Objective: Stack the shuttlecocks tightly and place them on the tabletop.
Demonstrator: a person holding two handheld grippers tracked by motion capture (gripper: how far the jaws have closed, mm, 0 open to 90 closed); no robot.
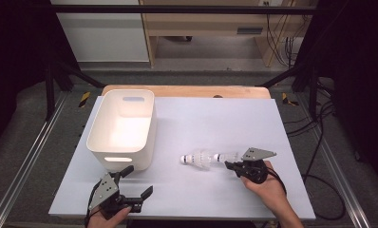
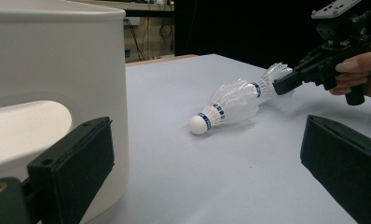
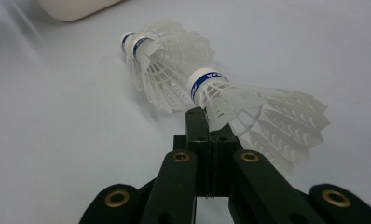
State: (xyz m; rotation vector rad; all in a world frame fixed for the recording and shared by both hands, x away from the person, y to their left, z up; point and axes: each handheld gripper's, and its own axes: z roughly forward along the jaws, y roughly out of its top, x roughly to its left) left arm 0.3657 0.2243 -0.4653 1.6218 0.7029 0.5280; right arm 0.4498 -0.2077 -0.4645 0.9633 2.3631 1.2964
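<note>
White plastic bin [image 1: 122,127] sits at the left of the white table sheet [image 1: 192,190], with cut-out handle slots in its near and far walls; no label visible on it. Left gripper [image 1: 129,184] is held low just in front of the bin's near wall, jaws spread wide and holding nothing; in the left gripper view its left jaw lies right by the bin [image 2: 58,70] wall, whether touching I cannot tell. Ahead of that gripper and to its right, shuttlecocks [image 1: 207,158] lie on their sides in a line, nested nose into skirt, round cork end [image 2: 198,125] pointing toward the bin. White feather-pattern skirts, blue bands round the bases. Right gripper view: the nearest shuttlecock [image 3: 249,109] has a blue band with white lettering, only the end "AK" readable; two more banded bases show beyond it. Right gripper [image 1: 231,165], held in the person's right hand [image 1: 268,187], meets the skirt end of the row; its jaws are pressed together, pinching the nearest shuttlecock's skirt just behind the band. Grey three-cornered plate [image 1: 257,153] rides on top.
</note>
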